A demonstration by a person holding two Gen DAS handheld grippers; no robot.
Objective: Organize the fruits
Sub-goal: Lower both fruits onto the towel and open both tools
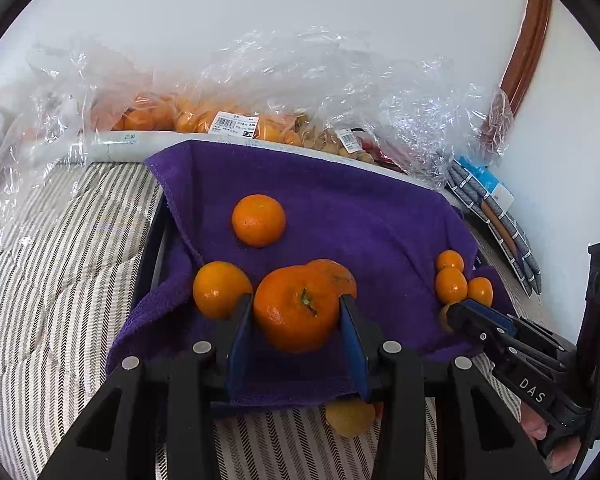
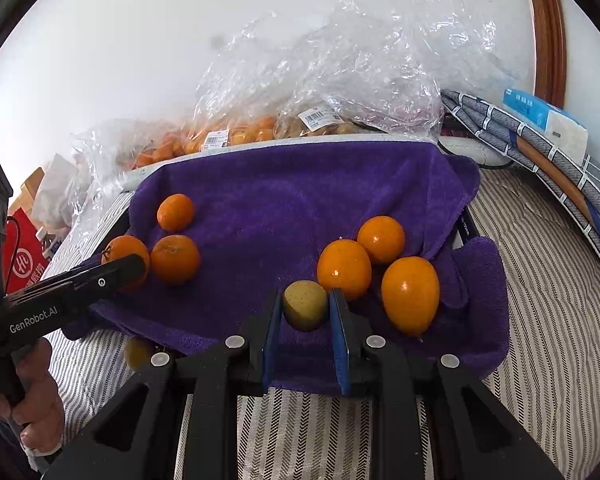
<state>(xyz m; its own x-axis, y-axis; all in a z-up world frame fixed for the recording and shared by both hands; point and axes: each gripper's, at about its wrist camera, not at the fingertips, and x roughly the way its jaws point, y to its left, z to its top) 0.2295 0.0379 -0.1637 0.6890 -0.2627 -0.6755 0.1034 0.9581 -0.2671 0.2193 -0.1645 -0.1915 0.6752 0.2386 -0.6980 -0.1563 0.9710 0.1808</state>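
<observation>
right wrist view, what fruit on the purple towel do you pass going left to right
orange mandarin behind the left gripper's tip → round orange mandarin beside it → small yellow-green fruit in the right gripper → orange kumquat → large oval orange kumquat

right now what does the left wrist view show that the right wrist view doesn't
Only the left wrist view shows the left gripper with its fingers closed on a large mandarin, stem up, with another mandarin right behind it.

Only the right wrist view shows the right gripper closed on a small yellowish-green fruit, plus a red bag at far left.

Both show the purple towel, the plastic bags of fruit behind it, and the striped bedding.
</observation>
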